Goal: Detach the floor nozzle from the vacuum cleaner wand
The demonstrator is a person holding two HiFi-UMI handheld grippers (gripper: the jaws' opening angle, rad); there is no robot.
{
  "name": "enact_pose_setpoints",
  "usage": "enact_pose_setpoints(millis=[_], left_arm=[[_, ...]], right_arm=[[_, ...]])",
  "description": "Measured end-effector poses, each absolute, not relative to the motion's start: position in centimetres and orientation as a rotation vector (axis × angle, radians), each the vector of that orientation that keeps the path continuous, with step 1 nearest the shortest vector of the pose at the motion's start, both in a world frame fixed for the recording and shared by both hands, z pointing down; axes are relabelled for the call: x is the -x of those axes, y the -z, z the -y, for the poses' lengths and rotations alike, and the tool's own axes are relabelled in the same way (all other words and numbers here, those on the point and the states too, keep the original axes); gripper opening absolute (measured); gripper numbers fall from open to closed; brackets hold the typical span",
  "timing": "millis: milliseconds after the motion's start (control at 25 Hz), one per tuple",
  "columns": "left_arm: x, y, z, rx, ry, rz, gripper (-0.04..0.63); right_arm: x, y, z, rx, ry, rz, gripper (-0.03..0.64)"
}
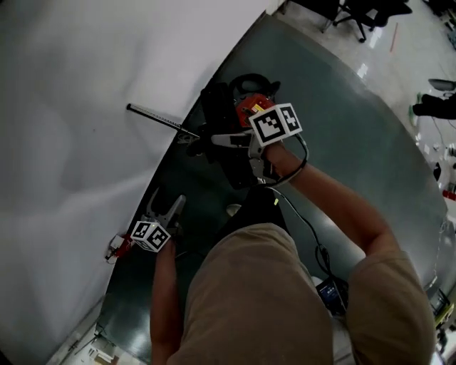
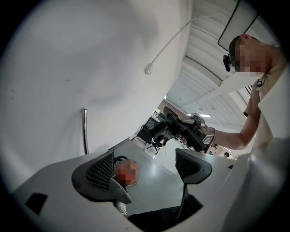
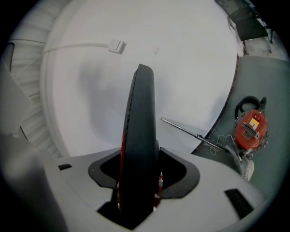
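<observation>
My right gripper [image 1: 217,139] is shut on a black floor nozzle [image 1: 216,103], held up above the grey floor. In the right gripper view the nozzle [image 3: 141,118] stands edge-on between the jaws, with red trim showing at the pads of the right gripper [image 3: 142,172]. No wand shows on it. A red-orange device [image 1: 249,108] with a black cord loop lies just beyond it, also seen on the grey floor [image 3: 250,129]. My left gripper [image 1: 164,214] hangs lower left, open and empty [image 2: 147,167]. From there the nozzle [image 2: 156,127] appears ahead.
A thin metal rod [image 1: 160,117] lies on the white sheet [image 1: 71,107] with its end at the edge of the dark grey floor [image 1: 356,142]. A small red thing [image 1: 120,246] sits by the left gripper. An office chair [image 1: 363,14] stands far back.
</observation>
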State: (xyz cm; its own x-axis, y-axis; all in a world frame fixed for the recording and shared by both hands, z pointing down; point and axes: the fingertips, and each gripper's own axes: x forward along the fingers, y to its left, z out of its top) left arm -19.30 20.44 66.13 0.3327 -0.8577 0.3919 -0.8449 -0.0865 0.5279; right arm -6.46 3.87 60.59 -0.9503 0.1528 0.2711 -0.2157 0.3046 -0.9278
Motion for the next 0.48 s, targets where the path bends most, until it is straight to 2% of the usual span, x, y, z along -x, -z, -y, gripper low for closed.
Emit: enact_pose_setpoints(millis=[120,320,480], left_arm=[[20.4,-65.2,-22.0,-1.889,0.056,1.551,0.434],[25.1,-63.0,-26.4,-1.817,0.188,1.673,0.433],[27.2,-63.2,-30.6,-1.745,0.243,1.743,0.433]], right_arm=[[4.5,-60.6,-3.3,-0.224,-1.611,2.313,0.225],[5.5,-58.9,-4.4,-0.355,-2.069,2.332,0.225],[4.7,-59.5,-5.7,-0.489,-2.118,2.292,0.225]])
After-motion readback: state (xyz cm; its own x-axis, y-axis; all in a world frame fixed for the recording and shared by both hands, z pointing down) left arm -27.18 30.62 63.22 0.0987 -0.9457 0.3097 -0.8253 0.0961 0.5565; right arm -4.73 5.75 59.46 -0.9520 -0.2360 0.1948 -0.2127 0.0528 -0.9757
